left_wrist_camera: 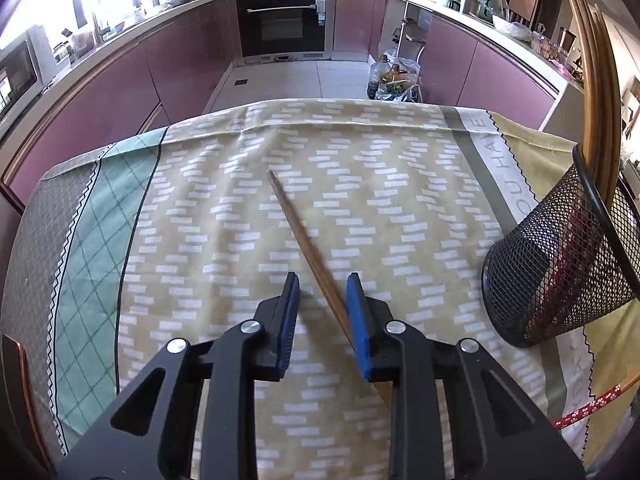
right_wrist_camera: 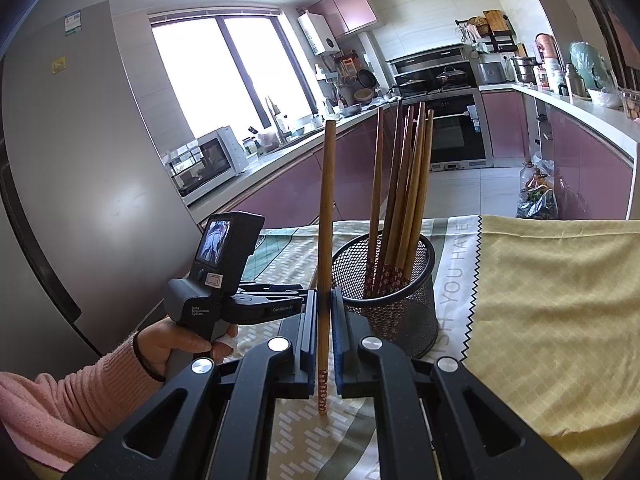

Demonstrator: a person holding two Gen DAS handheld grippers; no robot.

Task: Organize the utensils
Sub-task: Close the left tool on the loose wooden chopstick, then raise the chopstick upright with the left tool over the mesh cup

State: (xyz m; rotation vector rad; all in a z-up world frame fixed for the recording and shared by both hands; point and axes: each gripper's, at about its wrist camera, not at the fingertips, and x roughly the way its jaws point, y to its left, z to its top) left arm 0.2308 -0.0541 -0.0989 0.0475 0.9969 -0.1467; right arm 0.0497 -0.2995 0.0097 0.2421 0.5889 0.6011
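The lying chopstick's (left_wrist_camera: 308, 248) near end was hidden under the left gripper's (left_wrist_camera: 323, 312) finger, and the mesh holder (left_wrist_camera: 560, 264) was cut off by the frame edge.

On the tablecloth (left_wrist_camera: 224, 216) one chopstick (left_wrist_camera: 304, 240) lies centrally; the mesh holder (left_wrist_camera: 560, 268) stands at three o'clock (more chopsticks (right_wrist_camera: 404, 200) inside it).

My right gripper (right_wrist_camera: 324, 332), black with blue pads, clamps a brown chopstick (right_wrist_camera: 326, 220) with a red floral tip. At 2 o'clock: black mesh holder (right_wrist_camera: 416, 312). Tablecloth (left_wrist_camera: 248, 216): beige with white dashes; green lattice band at 9 o'clock.
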